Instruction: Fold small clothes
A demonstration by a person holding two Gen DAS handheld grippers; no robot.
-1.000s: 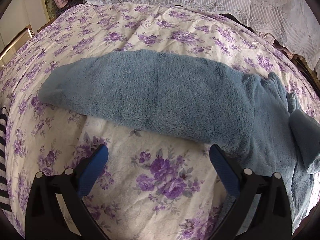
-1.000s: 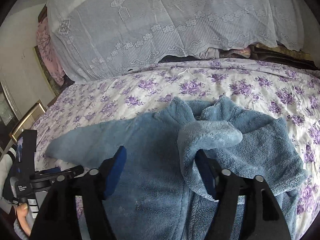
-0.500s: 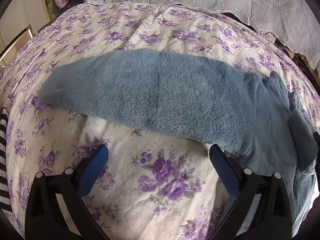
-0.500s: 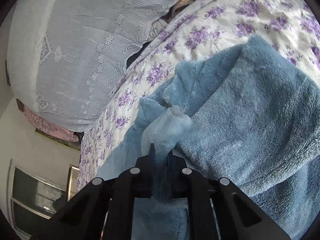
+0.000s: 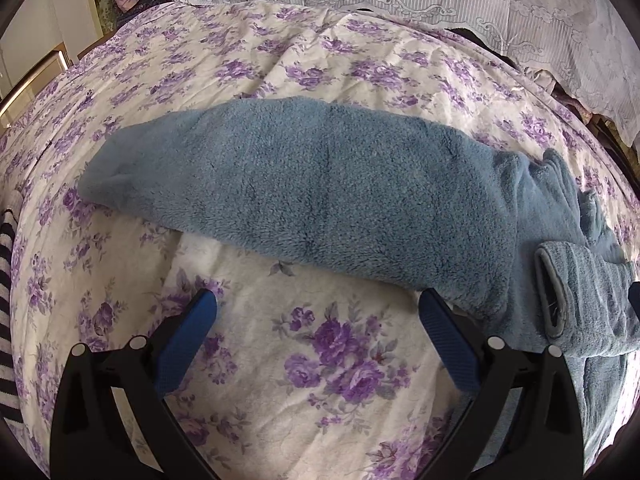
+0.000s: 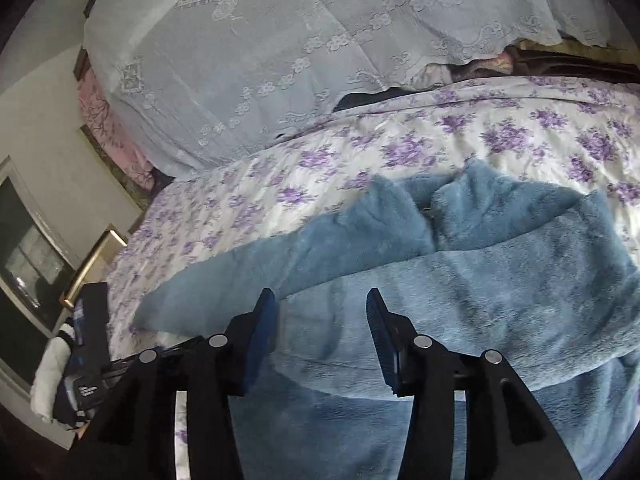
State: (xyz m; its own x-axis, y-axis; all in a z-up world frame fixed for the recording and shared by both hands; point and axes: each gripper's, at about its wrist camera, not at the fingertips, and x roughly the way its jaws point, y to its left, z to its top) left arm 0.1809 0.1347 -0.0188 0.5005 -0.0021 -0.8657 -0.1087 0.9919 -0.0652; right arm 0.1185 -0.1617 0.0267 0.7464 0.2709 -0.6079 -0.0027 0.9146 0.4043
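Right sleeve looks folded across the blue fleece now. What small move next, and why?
Probably bring the left gripper forward to the far cuff of the other sleeve. That sleeve lies stretched out flat on the floral bedspread, unfolded, and the left jaws stand open over bare sheet. The right gripper is opening, pads clear of the folded sleeve.

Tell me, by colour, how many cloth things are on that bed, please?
Blue fleece garment: 1
Purple-flowered bedspread: 1
White lace cover: 1
Pink fabric: 1
Total: 4
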